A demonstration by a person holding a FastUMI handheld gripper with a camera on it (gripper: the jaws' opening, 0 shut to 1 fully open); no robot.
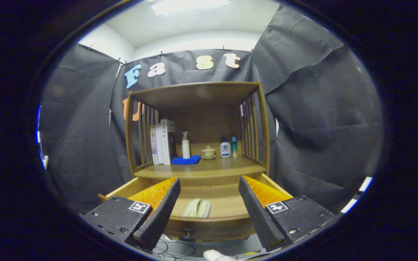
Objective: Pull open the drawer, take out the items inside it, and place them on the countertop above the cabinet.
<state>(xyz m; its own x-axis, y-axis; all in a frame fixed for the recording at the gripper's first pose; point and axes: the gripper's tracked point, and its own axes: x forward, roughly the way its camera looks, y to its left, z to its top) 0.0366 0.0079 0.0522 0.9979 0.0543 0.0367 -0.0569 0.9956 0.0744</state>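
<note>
The wooden cabinet's drawer (209, 224) stands pulled open below the countertop (209, 169). Inside it lies a pale green and cream item (197, 208), near the drawer's front wall. My gripper (209, 214) is open, its two fingers spread wide to either side of the drawer, held back from it and above its front. The pale item sits between the fingers and just beyond them. Nothing is held. A dark knob (188, 232) sticks out of the drawer's front.
On the countertop stand books (162, 142), a white pump bottle (185, 145) on a blue cloth (186, 160), a small lidded pot (208, 152), and two small bottles (228, 148). Slatted wooden sides and a top shelf (198, 90) enclose it. Cables lie on the floor (174, 250).
</note>
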